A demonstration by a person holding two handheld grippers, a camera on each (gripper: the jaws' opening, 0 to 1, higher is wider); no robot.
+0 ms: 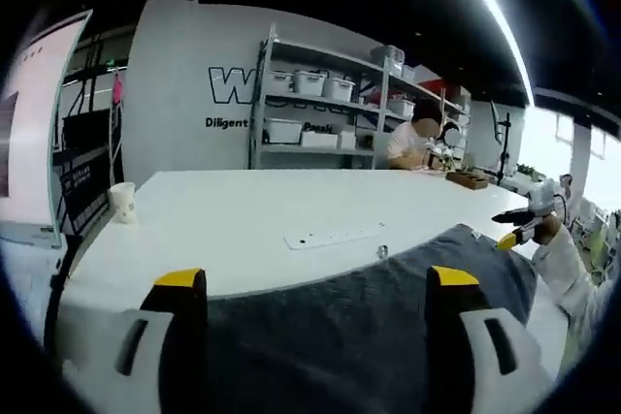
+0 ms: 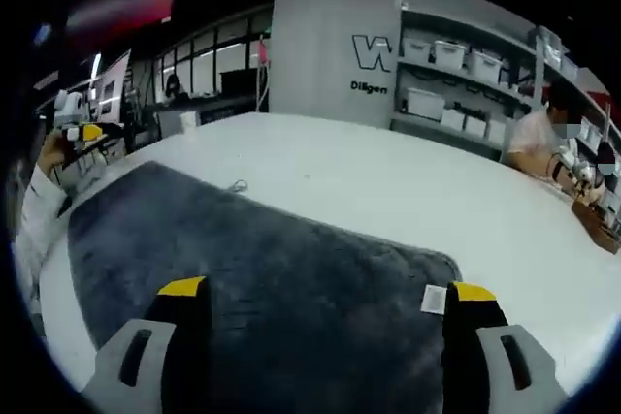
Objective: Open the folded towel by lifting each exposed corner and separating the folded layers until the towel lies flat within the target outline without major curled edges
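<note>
Reading the rear wall, large outlined letters begin with "W" (image 1: pixel 231 85) and smaller dark text beneath begins "Diligen"; the remainder is cut off by the shelving unit (image 1: pixel 320 104). A small white label (image 2: pixel 433 300) sits at the towel's edge; its print is too small to read.

The left gripper (image 1: pixel 317 283) has its yellow-tipped jaws spread wide, standing over the dark grey towel (image 1: pixel 369 327) without clamping it. The right gripper (image 2: pixel 328 290) likewise has its jaws set wide apart above the towel, nothing held between them.

The towel lies spread across the white table (image 1: pixel 252 215), reaching the near edge in both views. In the right gripper view, the left gripper appears at far left, held in a white-sleeved hand. A paper cup (image 1: pixel 122 201) stands near the table's left edge, well apart from the towel.
</note>
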